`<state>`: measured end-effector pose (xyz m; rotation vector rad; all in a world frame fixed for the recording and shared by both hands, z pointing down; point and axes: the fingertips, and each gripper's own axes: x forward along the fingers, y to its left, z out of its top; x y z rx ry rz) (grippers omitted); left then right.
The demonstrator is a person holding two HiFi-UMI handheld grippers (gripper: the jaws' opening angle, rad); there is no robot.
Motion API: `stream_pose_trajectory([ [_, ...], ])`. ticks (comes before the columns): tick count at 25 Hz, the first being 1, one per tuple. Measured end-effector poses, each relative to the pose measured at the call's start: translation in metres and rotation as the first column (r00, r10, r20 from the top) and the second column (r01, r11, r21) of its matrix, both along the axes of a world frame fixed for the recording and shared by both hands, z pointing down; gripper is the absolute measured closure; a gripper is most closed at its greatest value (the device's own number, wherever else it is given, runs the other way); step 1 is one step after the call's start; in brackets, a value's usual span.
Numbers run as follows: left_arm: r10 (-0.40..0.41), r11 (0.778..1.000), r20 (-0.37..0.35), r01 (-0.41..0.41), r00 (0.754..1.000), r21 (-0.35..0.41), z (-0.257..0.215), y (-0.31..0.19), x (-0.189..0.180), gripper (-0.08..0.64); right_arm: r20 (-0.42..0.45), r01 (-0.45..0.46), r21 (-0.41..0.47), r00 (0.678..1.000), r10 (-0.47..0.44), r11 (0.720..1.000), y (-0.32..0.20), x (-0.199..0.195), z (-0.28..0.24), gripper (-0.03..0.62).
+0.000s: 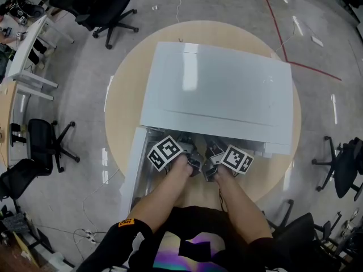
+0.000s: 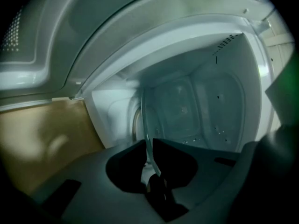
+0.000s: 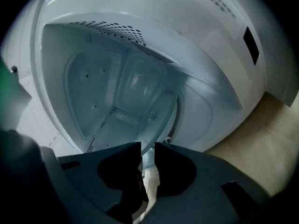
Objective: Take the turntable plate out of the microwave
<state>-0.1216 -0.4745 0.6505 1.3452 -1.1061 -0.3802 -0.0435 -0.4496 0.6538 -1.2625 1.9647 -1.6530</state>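
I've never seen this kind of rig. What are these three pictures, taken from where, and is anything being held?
A person holds a two-jaw gripper in each hand. The head view looks down from their head onto a white microwave on a round wooden table, its door open. The two gripper views come from cameras riding on the grippers and look into the oven. The left gripper and the right gripper each clamp the rim of the glass turntable plate, seen edge-on.
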Motion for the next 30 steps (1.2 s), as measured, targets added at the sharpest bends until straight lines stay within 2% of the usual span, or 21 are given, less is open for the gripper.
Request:
stream_pose_trajectory([
  [4,0.009,1.000,0.002,-0.009,1.000,0.001,-0.004,0.002,0.002,0.471,0.056,-0.014,-0.006,0.998,0.014,1.000,-0.004,0.001,-0.001,0.496],
  [12,0.031,1.000,0.010,-0.031,0.999,-0.001,-0.005,0.004,0.006,0.471,0.082,-0.062,-0.019,0.995,0.064,0.998,-0.016,0.005,0.001,0.497],
  [15,0.035,0.999,0.009,-0.035,0.999,0.006,-0.007,0.006,0.007,0.471,0.114,-0.104,-0.037,0.988,0.108,0.994,-0.020,0.007,0.003,0.497],
  [19,0.039,0.999,0.007,-0.039,0.999,-0.003,-0.002,0.010,0.007,0.469,0.153,-0.118,-0.039,0.981,0.122,0.992,-0.020,0.008,0.005,0.505],
  [22,0.046,0.999,-0.016,-0.047,0.999,-0.024,0.005,0.015,0.006,0.468,0.158,-0.122,-0.043,0.979,0.128,0.992,-0.017,0.006,0.005,0.526],
  [30,0.051,0.999,-0.077,-0.050,0.996,0.007,0.009,0.004,0.008,0.454,0.188,-0.142,-0.039,0.971,0.147,0.989,-0.019,0.013,0.000,0.537],
])
